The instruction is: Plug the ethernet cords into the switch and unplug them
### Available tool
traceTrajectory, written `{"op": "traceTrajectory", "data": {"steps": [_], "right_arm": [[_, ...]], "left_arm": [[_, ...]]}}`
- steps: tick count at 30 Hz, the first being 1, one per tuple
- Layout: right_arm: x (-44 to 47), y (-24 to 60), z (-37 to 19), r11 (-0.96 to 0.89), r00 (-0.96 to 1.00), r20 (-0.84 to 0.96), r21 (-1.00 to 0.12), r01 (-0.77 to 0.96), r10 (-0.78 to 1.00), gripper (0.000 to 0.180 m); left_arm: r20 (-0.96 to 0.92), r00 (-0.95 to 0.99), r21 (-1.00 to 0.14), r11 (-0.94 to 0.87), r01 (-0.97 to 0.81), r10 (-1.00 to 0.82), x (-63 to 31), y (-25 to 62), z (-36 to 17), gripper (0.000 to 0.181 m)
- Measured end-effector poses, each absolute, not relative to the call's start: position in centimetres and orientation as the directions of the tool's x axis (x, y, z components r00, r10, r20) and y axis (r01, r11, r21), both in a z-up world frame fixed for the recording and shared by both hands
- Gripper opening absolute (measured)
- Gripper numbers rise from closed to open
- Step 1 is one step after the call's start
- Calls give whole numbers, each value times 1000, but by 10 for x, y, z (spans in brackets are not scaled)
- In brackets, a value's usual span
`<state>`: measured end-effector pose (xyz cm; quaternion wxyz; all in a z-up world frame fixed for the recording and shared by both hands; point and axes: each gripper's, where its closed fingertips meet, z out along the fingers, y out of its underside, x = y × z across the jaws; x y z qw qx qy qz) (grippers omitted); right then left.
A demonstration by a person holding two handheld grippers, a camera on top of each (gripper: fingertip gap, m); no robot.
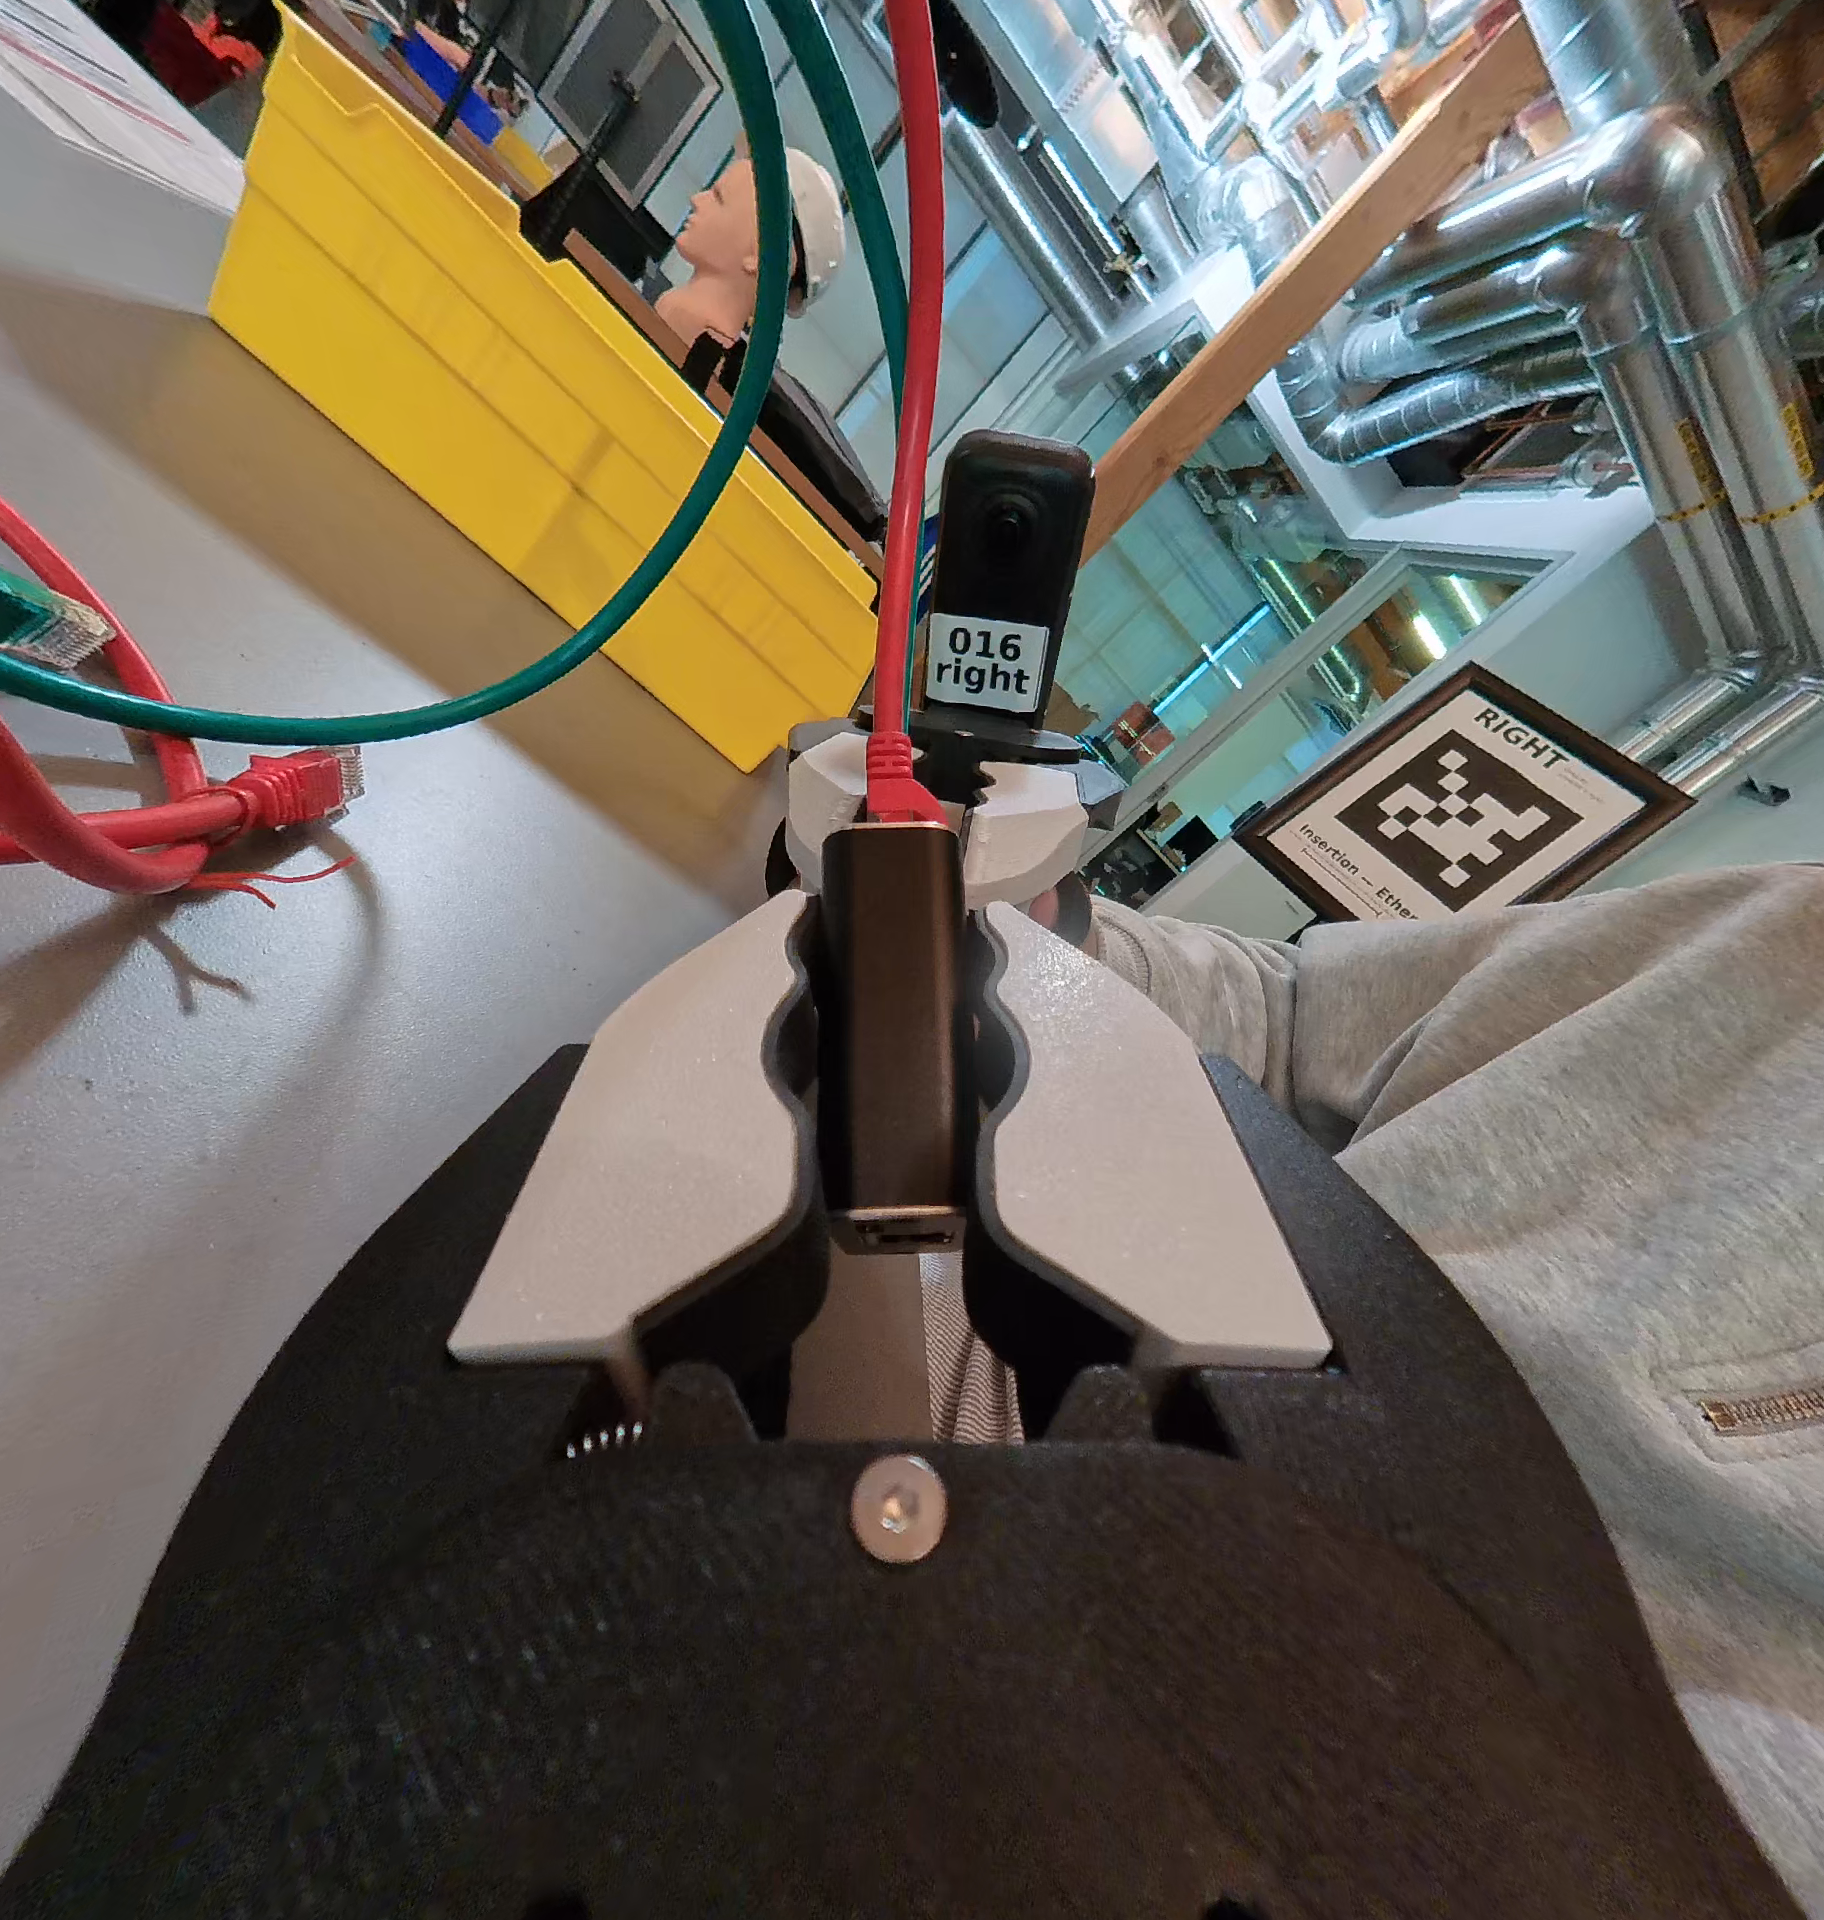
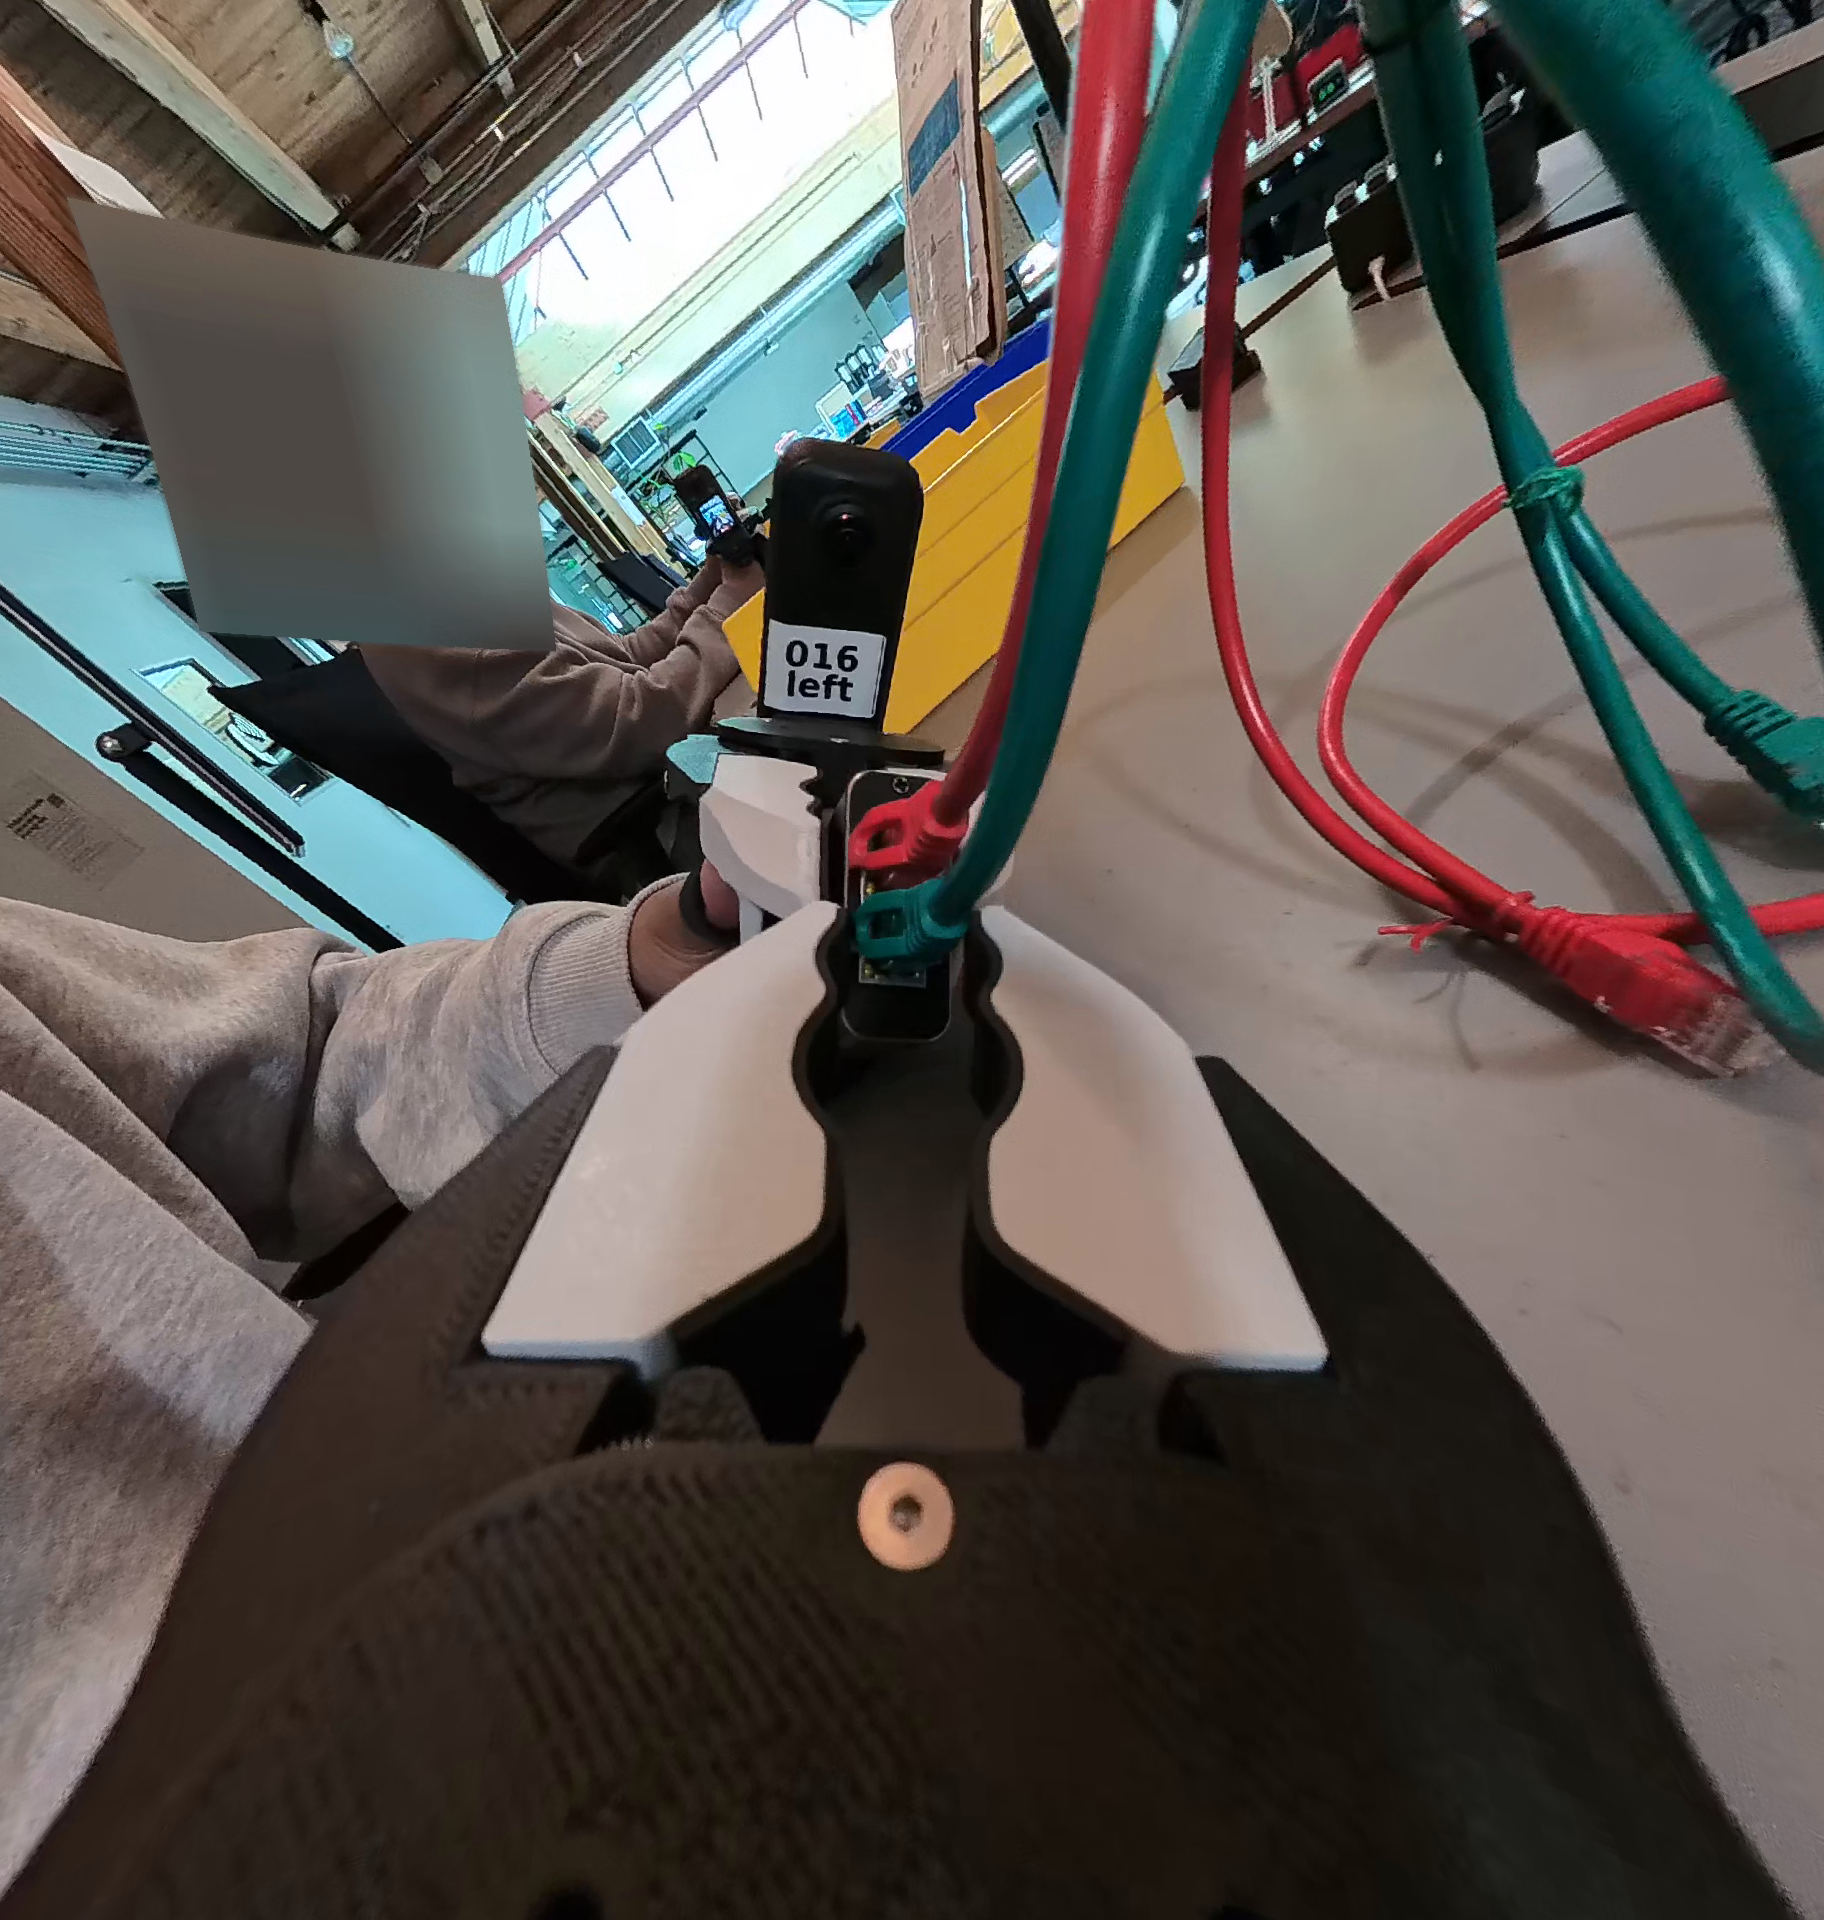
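Observation:
My left gripper (image 1: pixel 892 909) is shut on the black switch (image 1: pixel 892 1039) and holds it above the table, port face away from its camera. A red plug (image 1: pixel 892 779) sits in the far end. In the right wrist view the switch (image 2: pixel 892 1003) shows its ports, with the red plug (image 2: pixel 903 831) in an upper port and a green plug (image 2: pixel 897 925) in the one below. My right gripper (image 2: pixel 906 920) is closed around the green plug. It also shows in the left wrist view (image 1: pixel 929 810). The left gripper (image 2: pixel 866 805) grips the switch from behind.
Loose red (image 1: pixel 305 779) (image 2: pixel 1656 997) and green (image 1: pixel 35 613) (image 2: pixel 1801 769) plugs lie on the grey table (image 1: pixel 264 1143) among looped cords. A yellow bin (image 1: pixel 472 364) (image 2: pixel 1043 488) stands behind. A framed marker sign (image 1: pixel 1459 800) and a grey sleeve (image 1: pixel 1510 1091) are on the right.

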<state>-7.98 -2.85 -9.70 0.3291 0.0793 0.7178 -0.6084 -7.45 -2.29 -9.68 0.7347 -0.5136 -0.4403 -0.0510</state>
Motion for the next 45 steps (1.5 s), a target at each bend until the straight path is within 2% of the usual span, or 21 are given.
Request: {"op": "traceTrajectory", "data": {"steps": [20, 34, 45], "right_arm": [[-79, -27, -98, 264, -752, -588, -808, 527, -298, 19], [-76, -26, -91, 258, -805, -511, -856, 447, -301, 16], [-74, -25, -84, 245, -821, -495, -865, 437, -285, 14]], "left_arm": [[702, 604, -707, 469, 529, 376, -75, -22, -96, 24], [752, 579, -647, 521, 557, 315, -74, -19, -89, 26], [729, 609, -668, 514, 538, 311, -72, -18, -83, 26]]}}
